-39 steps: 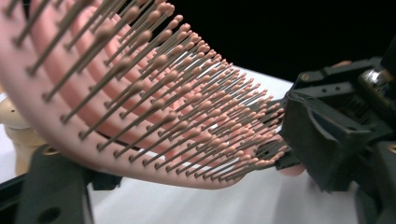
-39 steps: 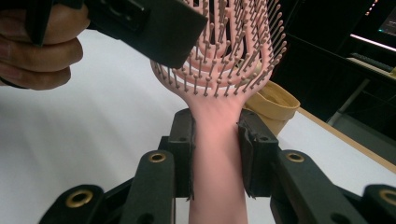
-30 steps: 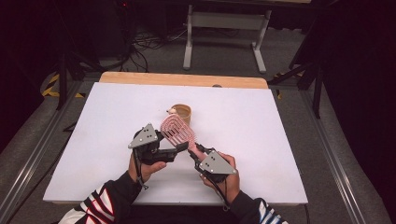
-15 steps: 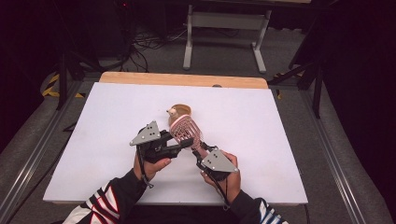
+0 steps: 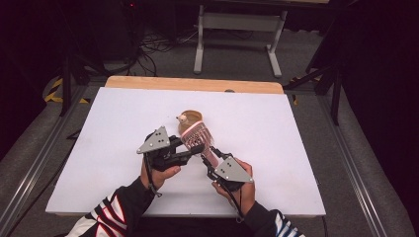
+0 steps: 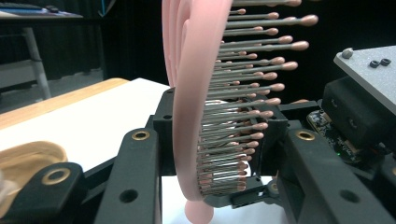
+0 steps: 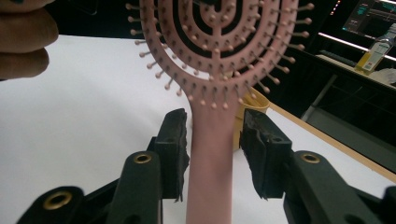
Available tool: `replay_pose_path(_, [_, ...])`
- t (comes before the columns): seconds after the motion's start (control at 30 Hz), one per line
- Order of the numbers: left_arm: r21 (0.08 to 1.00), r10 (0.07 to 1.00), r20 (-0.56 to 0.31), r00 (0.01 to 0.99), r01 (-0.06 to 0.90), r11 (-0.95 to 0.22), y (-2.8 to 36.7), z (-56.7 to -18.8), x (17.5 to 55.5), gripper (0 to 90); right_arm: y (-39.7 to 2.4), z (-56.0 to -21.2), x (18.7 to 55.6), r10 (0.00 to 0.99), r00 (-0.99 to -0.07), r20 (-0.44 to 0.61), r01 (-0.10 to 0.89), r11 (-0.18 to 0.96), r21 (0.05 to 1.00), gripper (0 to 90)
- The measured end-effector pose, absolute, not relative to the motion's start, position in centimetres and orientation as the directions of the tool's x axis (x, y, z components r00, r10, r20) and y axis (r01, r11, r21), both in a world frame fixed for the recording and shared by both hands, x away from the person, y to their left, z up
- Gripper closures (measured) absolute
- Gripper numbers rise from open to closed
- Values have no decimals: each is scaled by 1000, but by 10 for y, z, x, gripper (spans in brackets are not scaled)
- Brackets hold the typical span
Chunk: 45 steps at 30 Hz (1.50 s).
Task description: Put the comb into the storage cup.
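While the person holds both tools above the white table [image 5: 296,148], a pink hairbrush [image 5: 196,137] hangs between them over the middle of the board. The left gripper [image 5: 190,150] pinches the brush head edge-on, one jaw against the smooth pink back and the other among the metal bristles [image 6: 243,116]. The right gripper [image 7: 212,154] has its jaws spread to either side of the handle [image 7: 210,163], with a clear gap showing on both sides. Just beyond the brush a small tan bowl [image 5: 190,117] sits on the table.
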<state>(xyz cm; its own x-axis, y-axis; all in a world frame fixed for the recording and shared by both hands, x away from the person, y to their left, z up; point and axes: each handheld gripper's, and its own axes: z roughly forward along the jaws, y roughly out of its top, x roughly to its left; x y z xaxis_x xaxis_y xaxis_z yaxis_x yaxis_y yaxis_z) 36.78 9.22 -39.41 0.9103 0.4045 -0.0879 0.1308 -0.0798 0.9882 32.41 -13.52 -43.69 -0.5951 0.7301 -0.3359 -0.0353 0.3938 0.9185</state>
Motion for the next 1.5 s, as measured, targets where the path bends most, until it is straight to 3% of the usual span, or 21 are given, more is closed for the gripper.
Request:
replay_pose_path(0.67, [985, 452, -50, 891, 120, -126, 125, -394, 370, 630, -154, -424, 324, 685, -653, -323, -73, 367, 927, 410])
replay_pose_path(1.5, [985, 503, -26, 864, 108, -133, 140, -388, 373, 630, -183, -421, 325, 731, -600, -324, -43, 375, 926, 262])
